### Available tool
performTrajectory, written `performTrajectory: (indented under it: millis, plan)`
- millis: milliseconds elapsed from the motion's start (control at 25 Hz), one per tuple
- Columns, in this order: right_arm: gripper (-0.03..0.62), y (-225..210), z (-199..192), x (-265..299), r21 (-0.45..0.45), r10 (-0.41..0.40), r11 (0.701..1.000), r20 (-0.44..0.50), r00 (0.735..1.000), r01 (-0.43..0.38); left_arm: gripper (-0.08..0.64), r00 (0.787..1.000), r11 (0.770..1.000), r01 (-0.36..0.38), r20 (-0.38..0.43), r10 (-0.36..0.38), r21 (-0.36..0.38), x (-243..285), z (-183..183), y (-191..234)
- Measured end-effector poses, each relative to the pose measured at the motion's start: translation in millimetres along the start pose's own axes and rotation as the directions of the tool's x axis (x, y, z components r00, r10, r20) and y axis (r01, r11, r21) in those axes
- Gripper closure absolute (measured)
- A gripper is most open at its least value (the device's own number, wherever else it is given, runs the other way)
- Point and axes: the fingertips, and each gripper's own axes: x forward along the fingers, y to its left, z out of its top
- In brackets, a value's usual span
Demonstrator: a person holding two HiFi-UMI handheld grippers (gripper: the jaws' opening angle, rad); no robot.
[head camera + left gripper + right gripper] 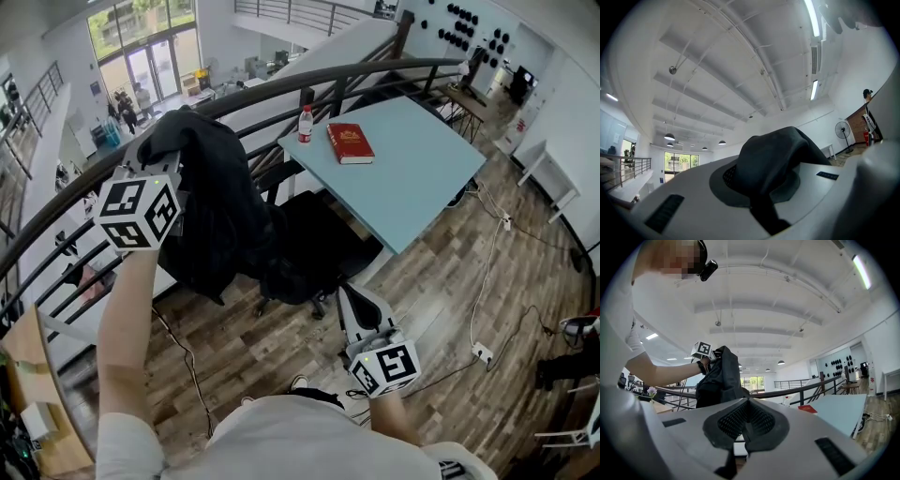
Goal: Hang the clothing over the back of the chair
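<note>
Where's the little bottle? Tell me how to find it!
Look for the big light-blue table beside the curved dark railing. At its far corner a red book lies flat, and the bottle stands upright just left of it. It is the only tall, see-through thing on the table, with a red label.

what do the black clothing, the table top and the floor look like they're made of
Clothing: soft matte black fabric; it droops in limp folds.
Table top: smooth pale blue surface, probably laminate or painted board.
Floor: planks with grain, wood or wood-look laminate.
</note>
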Motion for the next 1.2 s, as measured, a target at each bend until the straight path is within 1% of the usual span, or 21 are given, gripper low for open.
performTrajectory:
  millis: [120,320,520,640,760,840,960,1080,1200]
  plan:
    - [0.575,-7.8,-1.3,-2.7,0.006,-0.011,1.0,0.002,1.0,0.011,0.511,1.0,1.0,0.007,-0.008,-0.007,-0.023,12.5,1.0,-0.3]
    - [0.575,-20.5,-2.7,-0.8,0.016,-0.024,1.0,0.002,1.0,0.024,0.511,1.0,1.0,0.0,0.006,0.0,-0.02,36.5,16.4,4.8]
    - [0.575,-29.9,-0.3,4.7,0.016,-0.022,1.0,0.002,1.0,0.022,0.511,1.0,0.999,-0.023,0.009,0.023,-0.041,56.2,23.8,14.1]
    - [0.575,-39.0,-1.5,6.7,0.017,-0.028,0.999,0.0,1.0,0.028,0.511,0.999,0.999,-0.021,0.027,0.022,-0.046,65.0,32.9,13.5]
    - [0.575,-47.5,-1.7,10.5,0.019,-0.03,0.999,0.001,1.0,0.03,0.511,0.998,1.0,-0.016,0.06,0.017,-0.014,75.2,49.7,8.7]
    - [0.575,-50.8,-1.9,13.6,0.021,-0.028,0.999,0.002,1.0,0.028,0.511,0.998,1.0,-0.018,0.059,0.018,0.004,85.7,53.4,8.1]
    - [0.575,-55.7,-3.2,15.9,0.028,-0.032,0.999,0.001,0.999,0.032,0.511,0.999,0.999,-0.037,0.03,0.038,-0.022,100.1,38.1,15.0]
    - [0.575,-61.8,-4.2,14.5,0.035,-0.04,0.999,0.001,0.999,0.04,0.511,0.998,0.997,-0.058,-0.02,0.057,-0.058,109.0,4.9,25.4]
    - [0.575,-69.3,-7.7,12.9,0.042,-0.049,0.998,-0.005,0.999,0.049,0.511,0.993,0.997,-0.067,-0.098,0.063,-0.04,116.9,-31.7,28.6]
